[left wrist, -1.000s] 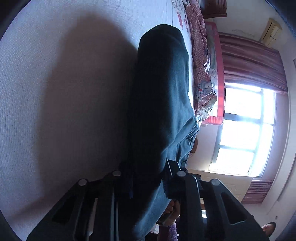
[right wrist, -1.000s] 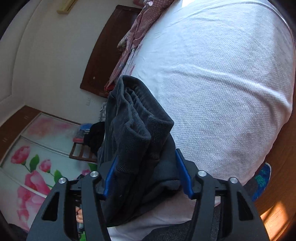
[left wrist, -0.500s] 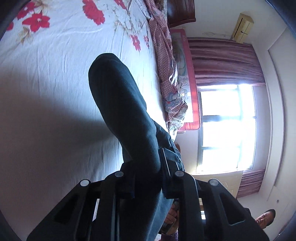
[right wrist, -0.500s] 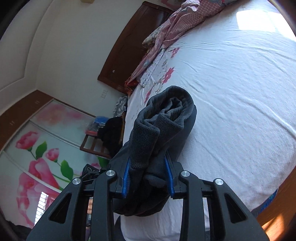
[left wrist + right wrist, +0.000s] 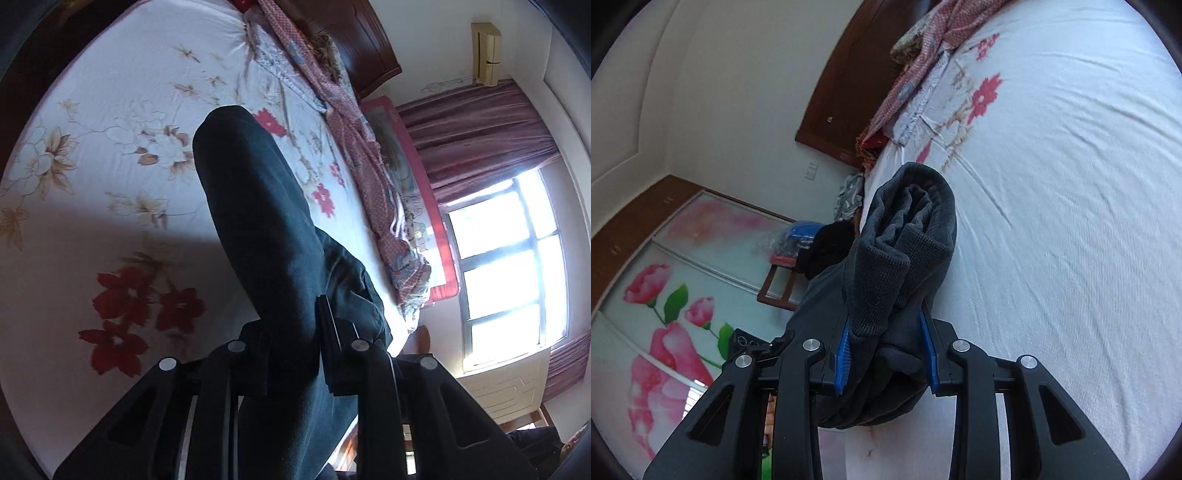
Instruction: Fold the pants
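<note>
Left wrist view shows the bed (image 5: 74,221), its floral sheet bare over most of the surface, with a pink quilt (image 5: 369,166) bunched along the far side toward the headboard. The pants (image 5: 258,221), dark and bundled, hang raised above the sheet near the bed's near edge rather than lying on it. The left gripper (image 5: 291,332) is clenched on one gathered end of the fabric; its jaws have just eased slightly wider, cloth still pinched between them. In the right wrist view the right gripper (image 5: 886,354) grasps the ribbed cuff or waistband end of the pants (image 5: 908,236); its blue pads have likewise just been opening a little, fabric filling the gap.

Judgement: the step in hand is carrying the garment over the bed for laying out. The next move calls for lowering both ends together onto open sheet, held taut and well apart, so the cloth spreads flat before any fold.
</note>
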Demonstrator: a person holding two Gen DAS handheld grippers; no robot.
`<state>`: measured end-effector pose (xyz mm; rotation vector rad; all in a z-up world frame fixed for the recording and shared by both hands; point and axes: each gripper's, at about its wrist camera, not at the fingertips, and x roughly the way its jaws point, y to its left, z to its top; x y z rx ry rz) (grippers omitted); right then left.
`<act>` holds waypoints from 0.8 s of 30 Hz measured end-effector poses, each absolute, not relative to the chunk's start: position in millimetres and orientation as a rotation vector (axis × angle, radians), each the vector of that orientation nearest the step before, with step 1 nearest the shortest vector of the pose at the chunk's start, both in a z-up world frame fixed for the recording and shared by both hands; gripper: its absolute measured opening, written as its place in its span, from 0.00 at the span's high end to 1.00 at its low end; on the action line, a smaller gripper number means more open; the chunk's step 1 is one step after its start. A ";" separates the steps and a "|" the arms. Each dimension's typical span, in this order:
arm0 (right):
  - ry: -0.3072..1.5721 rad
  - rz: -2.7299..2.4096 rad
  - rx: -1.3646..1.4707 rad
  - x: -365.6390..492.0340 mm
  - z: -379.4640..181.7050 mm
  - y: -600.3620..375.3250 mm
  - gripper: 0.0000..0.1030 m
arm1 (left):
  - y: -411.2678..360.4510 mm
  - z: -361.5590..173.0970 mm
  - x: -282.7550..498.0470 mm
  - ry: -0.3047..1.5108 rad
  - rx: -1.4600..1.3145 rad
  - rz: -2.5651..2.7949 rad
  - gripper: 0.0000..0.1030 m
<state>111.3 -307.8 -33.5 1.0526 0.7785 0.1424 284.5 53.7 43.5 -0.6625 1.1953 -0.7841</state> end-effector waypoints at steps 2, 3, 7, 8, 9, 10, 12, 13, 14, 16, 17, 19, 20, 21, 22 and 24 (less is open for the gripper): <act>0.812 0.113 1.038 100.8 -54.8 -303.6 0.58 | 69.2 -4.4 288.1 1.307 -0.613 -0.627 0.56; 0.787 0.137 1.048 93.5 -49.6 -306.0 0.55 | 80.1 -24.8 287.2 1.343 -0.621 -0.557 0.46; 0.789 0.090 1.095 59.8 -22.1 -322.0 0.45 | 136.9 -42.9 261.2 1.260 -0.862 -0.475 0.26; 0.766 0.064 1.065 53.0 -10.4 -325.3 0.45 | 146.2 -32.6 251.1 1.202 -0.870 -0.452 0.24; 0.734 0.072 1.054 50.6 -0.2 -326.8 0.45 | 149.1 -18.2 242.0 1.126 -0.848 -0.464 0.24; 0.702 0.078 1.052 52.1 9.9 -328.2 0.45 | 145.7 -2.0 234.6 1.068 -0.785 -0.475 0.21; 0.630 0.152 1.063 66.2 28.0 -323.2 0.45 | 124.1 29.9 220.2 0.977 -0.612 -0.520 0.15; 0.588 0.206 1.071 76.5 35.3 -316.5 0.45 | 106.5 44.8 210.4 0.923 -0.532 -0.575 0.13; 0.559 0.247 1.076 87.6 40.4 -309.6 0.45 | 88.4 56.0 201.9 0.881 -0.455 -0.626 0.12; 0.548 0.307 1.091 108.5 37.0 -294.7 0.45 | 48.1 66.5 193.8 0.840 -0.316 -0.710 0.12; 0.556 0.303 1.110 115.6 27.0 -290.2 0.45 | 32.9 62.0 188.6 0.850 -0.256 -0.730 0.12; 0.643 0.201 1.147 119.3 -9.1 -293.0 0.45 | 21.0 42.5 180.1 0.924 -0.166 -0.721 0.12; 0.651 0.171 1.217 112.1 -32.6 -300.4 0.46 | 19.1 25.8 176.3 0.982 -0.132 -0.704 0.12; 0.617 0.188 1.314 102.5 -50.0 -307.2 0.58 | 22.4 10.3 172.0 1.026 -0.114 -0.687 0.14; 0.595 0.190 1.380 94.0 -56.9 -311.8 0.63 | 26.8 0.9 167.9 1.039 -0.106 -0.679 0.15; 0.582 0.165 1.393 83.0 -46.7 -316.5 0.53 | 31.9 6.3 156.0 0.992 -0.095 -0.691 0.14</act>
